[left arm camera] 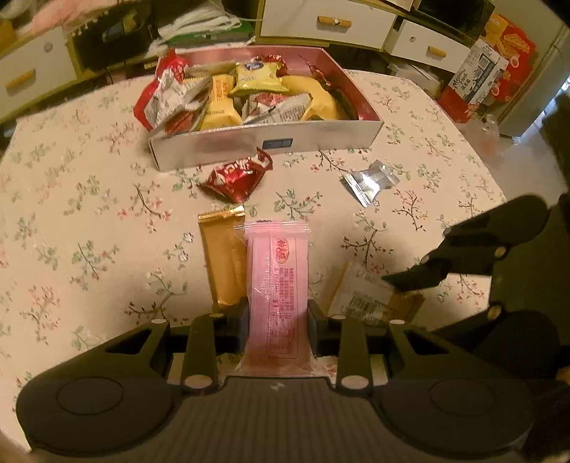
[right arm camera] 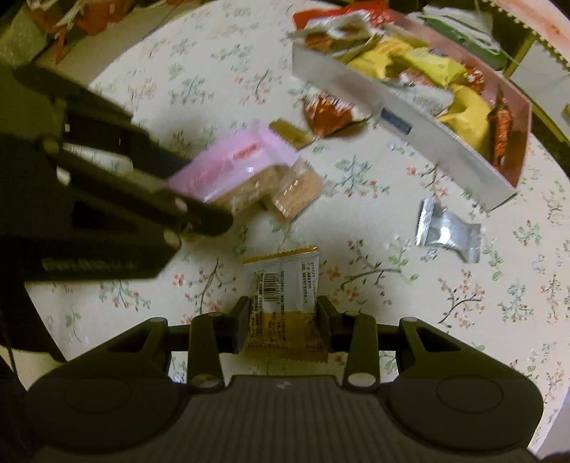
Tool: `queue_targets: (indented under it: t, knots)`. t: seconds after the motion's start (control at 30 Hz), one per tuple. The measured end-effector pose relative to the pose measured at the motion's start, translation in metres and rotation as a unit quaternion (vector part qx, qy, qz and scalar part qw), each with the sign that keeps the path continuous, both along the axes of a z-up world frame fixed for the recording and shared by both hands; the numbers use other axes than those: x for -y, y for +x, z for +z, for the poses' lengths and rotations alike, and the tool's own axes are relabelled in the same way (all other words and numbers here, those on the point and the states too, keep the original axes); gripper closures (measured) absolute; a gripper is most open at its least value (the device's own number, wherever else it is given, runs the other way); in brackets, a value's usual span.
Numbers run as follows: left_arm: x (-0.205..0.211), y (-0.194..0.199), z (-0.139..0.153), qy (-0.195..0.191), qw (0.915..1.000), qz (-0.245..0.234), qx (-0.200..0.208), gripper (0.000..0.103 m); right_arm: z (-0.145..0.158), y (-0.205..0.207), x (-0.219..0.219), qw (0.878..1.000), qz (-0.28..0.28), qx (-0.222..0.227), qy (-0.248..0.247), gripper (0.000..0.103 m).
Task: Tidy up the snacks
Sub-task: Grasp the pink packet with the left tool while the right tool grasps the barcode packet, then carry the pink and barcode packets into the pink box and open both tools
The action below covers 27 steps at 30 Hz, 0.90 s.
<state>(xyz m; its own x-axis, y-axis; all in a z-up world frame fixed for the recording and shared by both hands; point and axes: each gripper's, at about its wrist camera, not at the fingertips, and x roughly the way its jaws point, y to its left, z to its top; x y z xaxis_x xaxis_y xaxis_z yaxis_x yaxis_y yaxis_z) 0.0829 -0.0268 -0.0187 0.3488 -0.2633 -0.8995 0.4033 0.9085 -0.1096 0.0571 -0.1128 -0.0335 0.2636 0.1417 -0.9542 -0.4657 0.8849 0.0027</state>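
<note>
My left gripper is shut on a long pink snack packet and holds it over the floral tablecloth; it shows in the right wrist view too. My right gripper is shut on a white and gold snack packet, which also shows in the left wrist view. A silver box with a pink inside holds several yellow and red snacks at the far side; its wall shows in the right wrist view.
Loose on the cloth are a gold packet, a red packet against the box front, and a silver packet. A clear packet of biscuits lies under the pink one. White drawers and cartons stand behind the table.
</note>
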Motion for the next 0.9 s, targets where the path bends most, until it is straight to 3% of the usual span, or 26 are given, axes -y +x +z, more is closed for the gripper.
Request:
queue_targets:
  t: [0.5,0.9]
  knots:
    - [0.018,0.005,0.016,0.034,0.9962,-0.007,0.079,0.066,0.036,0.025,0.035,0.994,-0.075,0.068,0.036,0.068]
    - [0.027,0.028,0.031,0.045,0.9921,0.002,0.117,0.066,0.045,0.046,0.045,0.99,-0.101,0.09,0.044,0.068]
